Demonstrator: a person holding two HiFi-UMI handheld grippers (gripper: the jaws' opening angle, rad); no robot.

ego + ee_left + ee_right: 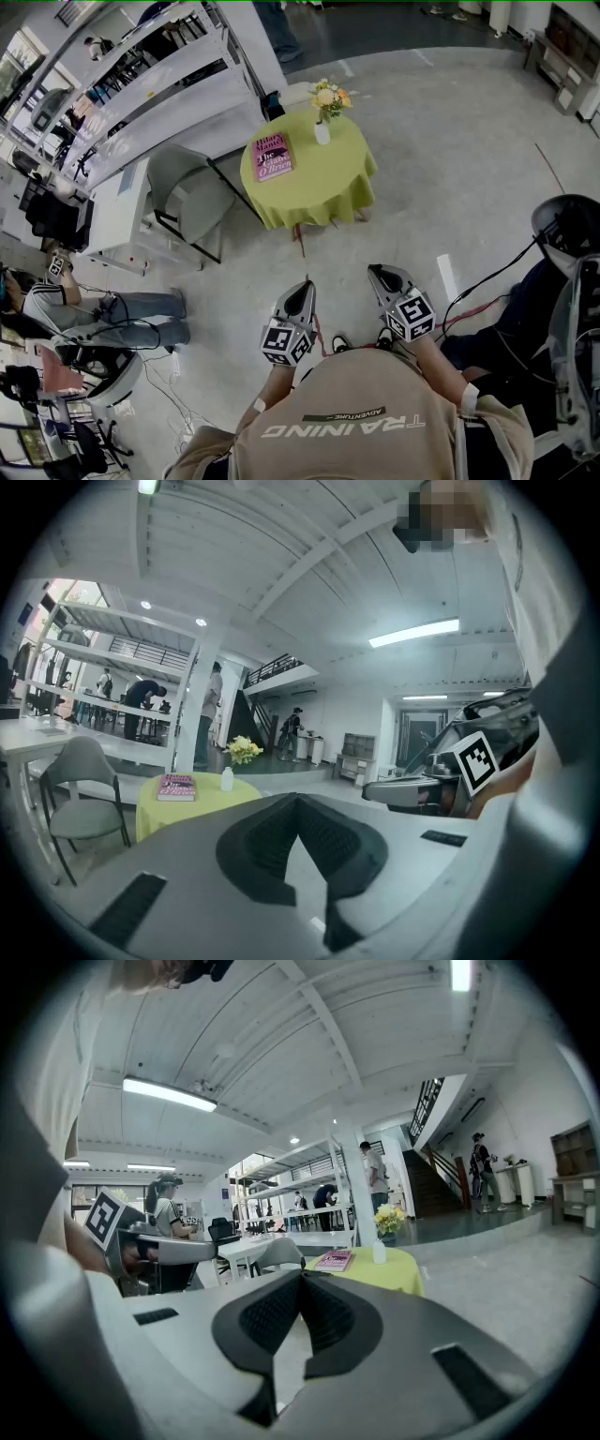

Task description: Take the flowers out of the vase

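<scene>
Currently yellow flowers [329, 97] in white vase [322, 132], 12 o'clock on green table [319, 187], book [273, 157] at 9, grey floor [469, 169], left gripper [304, 285] and right gripper [376, 271] closed, empty

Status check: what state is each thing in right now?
flowers: in the vase, not yet taken out.
vase: upright on the table.
book: closed, lying flat on the table.
left gripper: shut, empty, away from the table.
right gripper: shut, empty, away from the table.

Yellow flowers [330, 97] — upright in white vase [322, 132]
</scene>
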